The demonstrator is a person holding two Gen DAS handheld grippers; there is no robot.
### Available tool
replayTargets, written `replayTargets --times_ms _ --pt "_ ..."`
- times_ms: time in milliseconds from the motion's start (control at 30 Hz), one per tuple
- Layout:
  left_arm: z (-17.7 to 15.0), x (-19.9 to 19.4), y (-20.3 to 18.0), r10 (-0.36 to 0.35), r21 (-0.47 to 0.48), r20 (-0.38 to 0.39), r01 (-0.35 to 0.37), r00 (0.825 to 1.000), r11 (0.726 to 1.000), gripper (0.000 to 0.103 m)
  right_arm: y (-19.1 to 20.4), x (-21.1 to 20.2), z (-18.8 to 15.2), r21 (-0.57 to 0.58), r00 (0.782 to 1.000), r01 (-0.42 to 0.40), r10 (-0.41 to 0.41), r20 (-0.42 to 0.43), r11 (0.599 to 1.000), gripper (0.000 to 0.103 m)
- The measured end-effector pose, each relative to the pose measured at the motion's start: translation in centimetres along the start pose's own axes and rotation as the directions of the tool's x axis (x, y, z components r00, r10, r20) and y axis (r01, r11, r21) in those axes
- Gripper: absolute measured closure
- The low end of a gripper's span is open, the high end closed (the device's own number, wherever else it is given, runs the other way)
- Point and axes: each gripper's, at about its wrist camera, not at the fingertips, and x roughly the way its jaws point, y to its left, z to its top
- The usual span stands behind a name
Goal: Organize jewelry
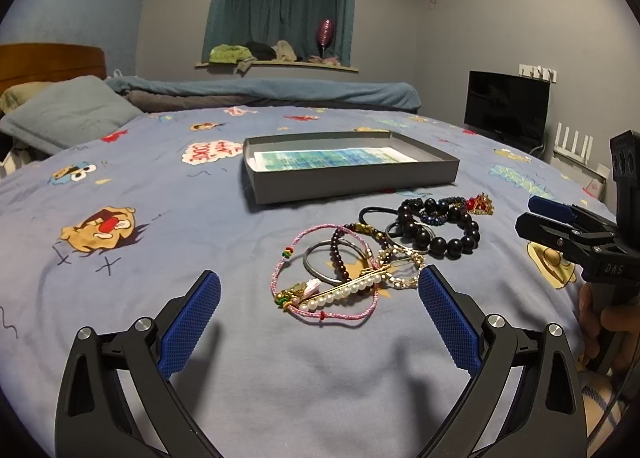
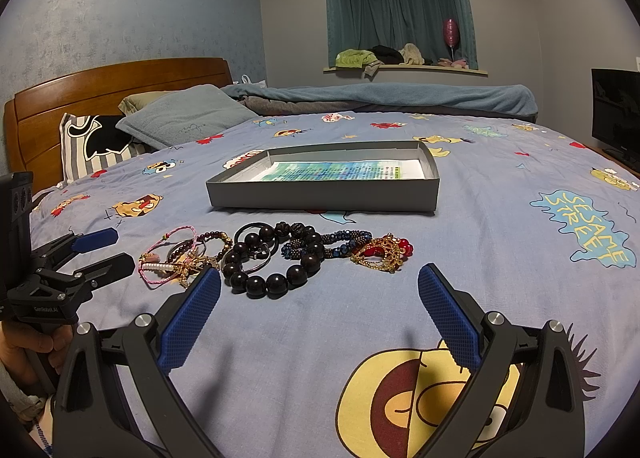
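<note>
A pile of jewelry lies on the bed: a pink cord bracelet [image 1: 288, 258], a pearl hair pin [image 1: 344, 292], a black bead bracelet [image 1: 440, 236] [image 2: 272, 262], a blue bead bracelet [image 2: 332, 244] and a red-gold ornament [image 2: 380, 252]. A shallow grey box [image 1: 352, 178] [image 2: 320, 194] with a printed sheet inside sits just behind the pile. My left gripper [image 1: 320, 314] is open and empty, just in front of the pink bracelet and pin. My right gripper [image 2: 320, 310] is open and empty, in front of the black beads.
The bed has a blue cartoon sheet [image 1: 120, 186]. Pillows [image 2: 180, 118] and a wooden headboard [image 2: 120, 86] are at the left, a rolled blanket [image 1: 260, 92] along the far side. A black monitor [image 1: 506, 110] stands at the right.
</note>
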Motion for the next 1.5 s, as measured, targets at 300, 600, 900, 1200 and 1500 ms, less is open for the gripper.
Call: replayTargets --times_ms 300,600,900,1200,1500 --pt "0.1 0.6 -0.1 -0.009 0.005 -0.038 0.009 0.999 1.0 0.015 -0.1 0.0 0.1 0.002 1.0 -0.001 0.001 -0.001 1.0 0.006" --pt "0.3 1.0 -0.8 -0.077 0.032 -0.08 0.079 0.994 0.996 0.051 -0.2 0.3 0.1 0.011 1.0 -0.006 0.006 0.002 1.0 0.006" --pt "1.0 2.8 -2.3 -0.069 0.151 -0.152 0.093 0.986 0.984 0.057 -0.7 0.1 0.0 0.021 1.0 -0.011 0.011 0.002 1.0 0.006" --pt "1.3 4.4 -2.0 -0.1 0.124 -0.199 0.126 0.975 0.984 0.09 -0.9 1.5 0.4 0.045 0.997 -0.002 0.005 -0.078 0.999 0.006" --pt "2.6 3.1 -0.7 -0.118 0.066 -0.117 0.126 0.986 0.99 0.095 -4.0 3.0 2.5 0.089 0.987 0.074 -0.06 -0.149 0.993 0.016"
